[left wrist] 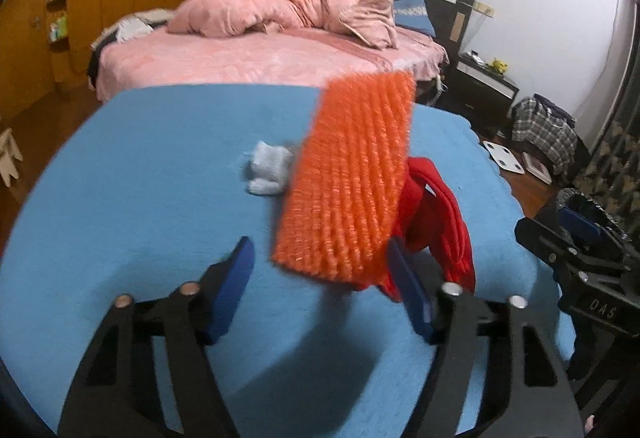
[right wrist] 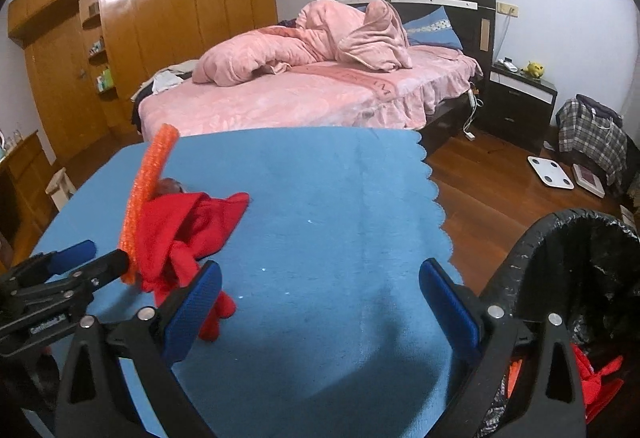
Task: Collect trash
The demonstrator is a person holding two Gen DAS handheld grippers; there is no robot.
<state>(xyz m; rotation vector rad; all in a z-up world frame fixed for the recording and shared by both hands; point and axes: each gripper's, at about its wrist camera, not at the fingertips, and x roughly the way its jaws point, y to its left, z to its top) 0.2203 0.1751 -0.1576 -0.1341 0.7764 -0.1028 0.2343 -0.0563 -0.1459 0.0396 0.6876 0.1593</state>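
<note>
An orange ribbed foam sheet [left wrist: 352, 178] stands tilted on edge on the blue cloth [left wrist: 152, 166], leaning by a red cloth [left wrist: 440, 226]. My left gripper [left wrist: 320, 278] is open, its fingers either side of the sheet's near end, not closed on it. A small pale blue crumpled wad [left wrist: 268, 170] lies behind the sheet. In the right wrist view the orange sheet [right wrist: 150, 190] and red cloth [right wrist: 188, 234] are at left. My right gripper [right wrist: 320, 310] is open and empty over the bare blue cloth [right wrist: 320, 198]. A black-lined trash bin [right wrist: 576, 278] stands at right, holding red and orange pieces.
A bed with pink bedding [right wrist: 312, 86] stands beyond the table. A dark nightstand [right wrist: 520, 106], a white scale [right wrist: 554, 174] and a plaid bag [right wrist: 592, 134] are on the wooden floor at right. A wooden wardrobe [right wrist: 160, 18] lines the left wall.
</note>
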